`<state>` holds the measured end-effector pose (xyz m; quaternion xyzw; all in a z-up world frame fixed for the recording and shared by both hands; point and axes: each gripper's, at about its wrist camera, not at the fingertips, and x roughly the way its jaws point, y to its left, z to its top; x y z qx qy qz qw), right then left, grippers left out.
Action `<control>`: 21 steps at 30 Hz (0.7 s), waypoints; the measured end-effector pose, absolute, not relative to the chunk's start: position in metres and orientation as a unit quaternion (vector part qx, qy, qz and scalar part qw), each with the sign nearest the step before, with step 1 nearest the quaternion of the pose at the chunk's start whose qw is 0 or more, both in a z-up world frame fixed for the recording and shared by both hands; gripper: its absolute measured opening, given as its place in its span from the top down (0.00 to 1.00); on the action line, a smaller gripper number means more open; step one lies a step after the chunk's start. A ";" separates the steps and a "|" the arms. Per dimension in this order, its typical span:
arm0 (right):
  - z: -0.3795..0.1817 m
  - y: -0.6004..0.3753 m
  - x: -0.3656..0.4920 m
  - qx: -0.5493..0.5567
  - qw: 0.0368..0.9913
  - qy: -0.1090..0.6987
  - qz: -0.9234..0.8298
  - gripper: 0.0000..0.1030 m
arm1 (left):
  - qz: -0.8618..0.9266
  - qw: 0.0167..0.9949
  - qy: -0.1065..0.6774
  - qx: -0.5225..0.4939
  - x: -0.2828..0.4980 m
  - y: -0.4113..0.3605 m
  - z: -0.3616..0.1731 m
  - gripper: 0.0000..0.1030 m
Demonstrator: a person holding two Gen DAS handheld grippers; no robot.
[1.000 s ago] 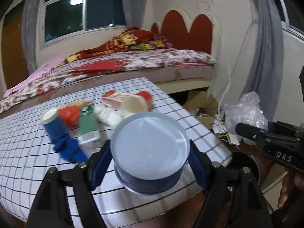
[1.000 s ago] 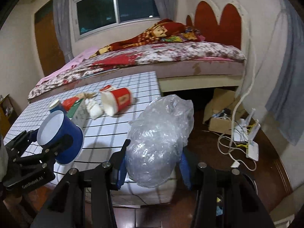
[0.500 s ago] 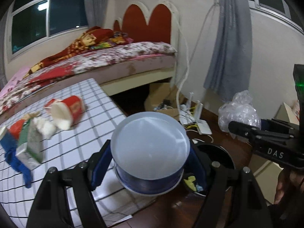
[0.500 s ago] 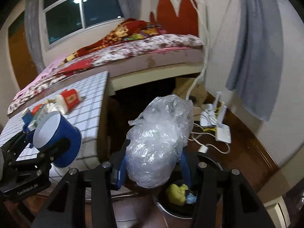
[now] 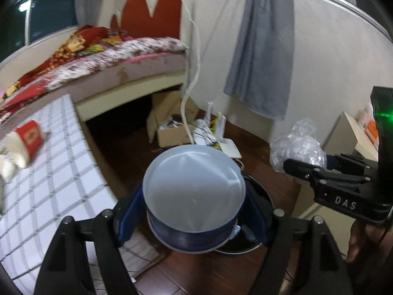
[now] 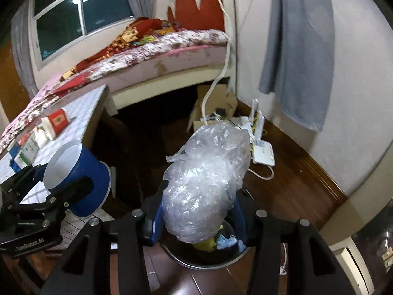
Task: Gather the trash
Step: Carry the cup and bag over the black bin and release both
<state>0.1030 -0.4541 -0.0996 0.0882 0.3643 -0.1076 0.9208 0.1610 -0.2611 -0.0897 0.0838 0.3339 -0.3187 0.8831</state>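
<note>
left gripper (image 5: 194,211) clamps the blue cup (image 5: 194,204), right gripper (image 6: 196,211) the plastic wad (image 6: 208,184). centre both over the bin (image 6: 208,258) at lower frame before letting go

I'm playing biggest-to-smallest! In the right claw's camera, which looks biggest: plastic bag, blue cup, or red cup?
1. plastic bag, nearest the camera, so partly a trick
2. blue cup
3. red cup, far off on the table

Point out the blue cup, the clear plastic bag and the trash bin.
blue cup (image 5: 194,194): left wrist view, on its white inside.
clear plastic bag (image 6: 206,184): right wrist view, on its crumpled middle.
trash bin (image 6: 208,261): right wrist view, on its near rim.
</note>
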 end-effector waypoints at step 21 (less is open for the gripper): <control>-0.232 -0.501 0.141 0.055 0.867 0.486 -0.095 0.09 | -0.353 0.805 0.472 0.064 0.198 -0.327 -0.192 0.12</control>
